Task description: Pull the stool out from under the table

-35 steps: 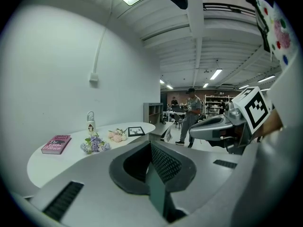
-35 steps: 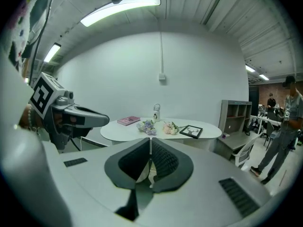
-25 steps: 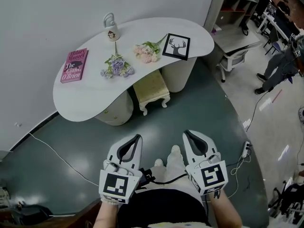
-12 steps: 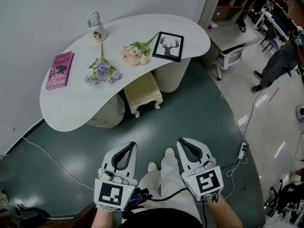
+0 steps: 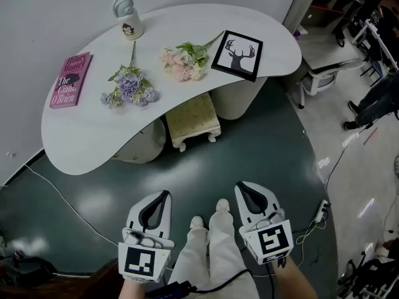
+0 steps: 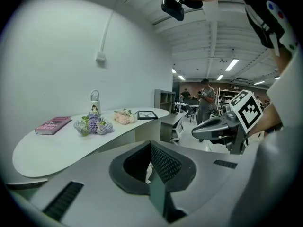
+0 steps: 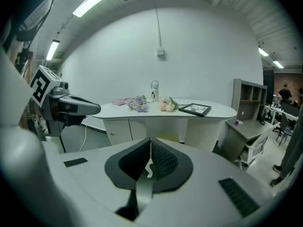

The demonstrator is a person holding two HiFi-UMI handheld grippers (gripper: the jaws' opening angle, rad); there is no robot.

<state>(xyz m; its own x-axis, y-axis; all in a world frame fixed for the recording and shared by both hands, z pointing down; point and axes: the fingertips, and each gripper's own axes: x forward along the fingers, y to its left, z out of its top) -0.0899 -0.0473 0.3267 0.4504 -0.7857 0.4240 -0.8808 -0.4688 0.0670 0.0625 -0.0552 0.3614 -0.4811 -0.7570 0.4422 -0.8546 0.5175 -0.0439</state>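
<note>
- Room: a dark green floor (image 5: 262,148) against a white wall, with a white kidney-shaped table (image 5: 93,136) on two rounded pedestals. A desk and a standing person (image 5: 374,101) are off to the right.
- Task item: the cream upholstered stool (image 5: 193,118) stands tucked between the pedestals. Its far half is under the tabletop and nothing touches it.
- Tabletop: a pink book (image 5: 68,80), purple flowers (image 5: 129,87), pink flowers (image 5: 182,64), a framed deer silhouette (image 5: 237,55) and a white handled bottle (image 5: 127,18).
- Left gripper (image 5: 161,198): jaws pressed together, nothing between them, well apart from the stool.
- Right gripper (image 5: 248,193): jaws likewise closed and empty, level with the left.
- Change: over the last second the table has come to fill more of the head view while the grippers have sunk lower in it. The person's feet show mid-step, and the stool has not shifted.
- Meaning: this is probably the approach. The pull has not begun, and both jaws would need to open before gripping.
- Writing: the book cover appears to read "Hilary Mantel, The Giant O'Brien". Each gripper cube carries a square black-and-white marker.
</note>
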